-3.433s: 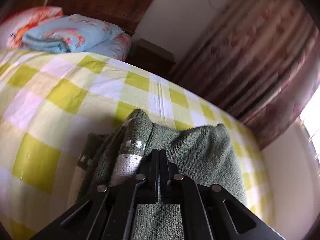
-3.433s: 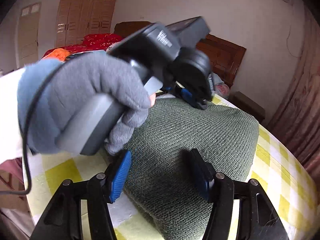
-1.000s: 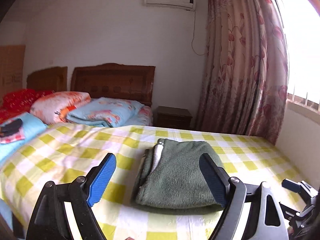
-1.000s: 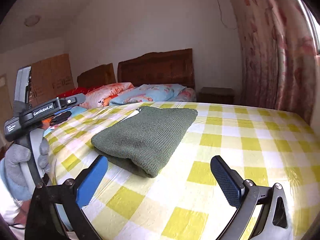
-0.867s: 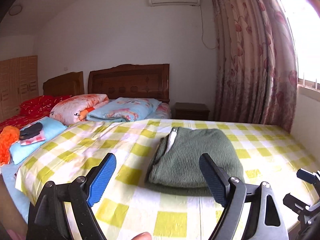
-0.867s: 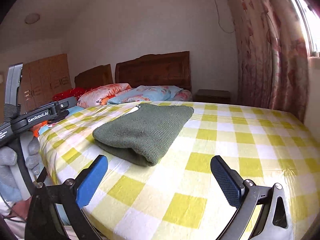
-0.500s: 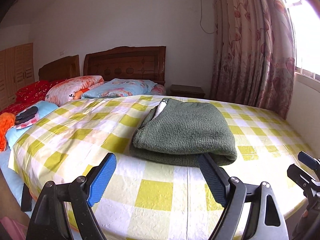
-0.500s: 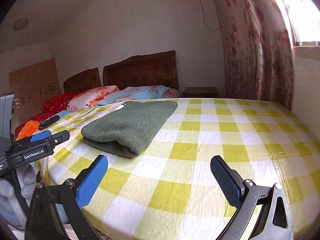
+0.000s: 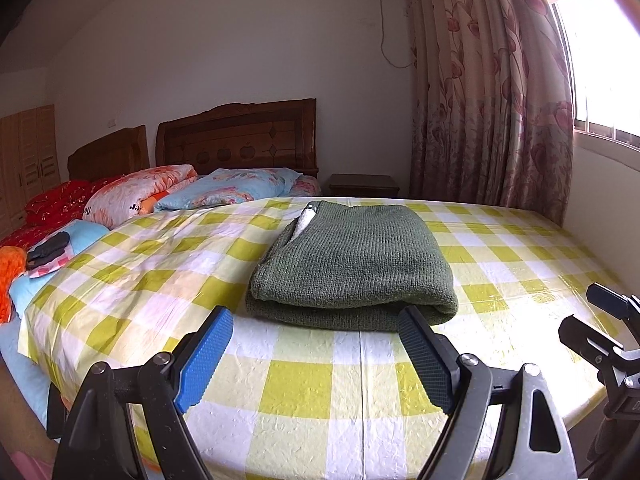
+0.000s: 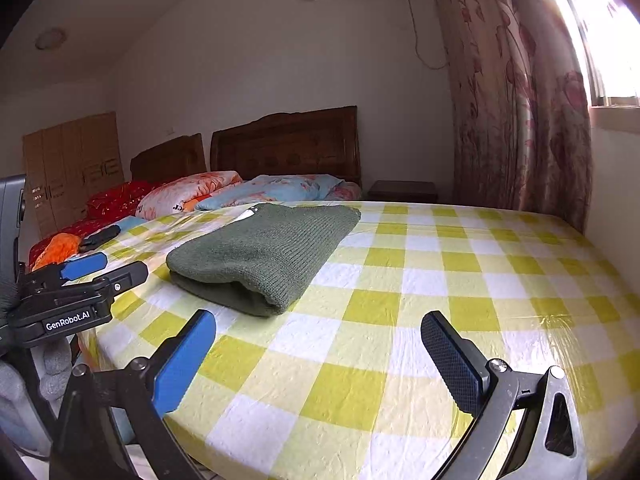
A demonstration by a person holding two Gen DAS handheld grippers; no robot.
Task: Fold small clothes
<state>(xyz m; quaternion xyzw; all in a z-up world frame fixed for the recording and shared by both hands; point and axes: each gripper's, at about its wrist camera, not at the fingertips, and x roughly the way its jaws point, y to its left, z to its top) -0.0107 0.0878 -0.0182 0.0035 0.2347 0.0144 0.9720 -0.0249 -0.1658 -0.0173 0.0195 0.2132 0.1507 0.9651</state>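
Note:
A folded dark green knitted sweater (image 9: 352, 264) lies on the yellow-and-white checked bed cover (image 9: 304, 392), with a bit of white trim showing at its far left corner. It also shows in the right wrist view (image 10: 264, 254). My left gripper (image 9: 316, 356) is open and empty, held low at the bed's near edge just in front of the sweater. My right gripper (image 10: 320, 360) is open and empty, over the bed's near edge to the right of the sweater. The left gripper also shows at the left of the right wrist view (image 10: 80, 280).
Pillows and folded quilts (image 9: 224, 192) lie at the wooden headboard (image 9: 236, 144). A nightstand (image 9: 364, 184) and floral curtain (image 9: 488, 92) stand at the back right. Orange and blue clothes (image 9: 24, 264) lie on the left. The wall is close on the right.
Both grippers let go of the sweater, opened and drew back to the bed's near edge. In the last second they sank lower. The sweater has stayed folded in place.

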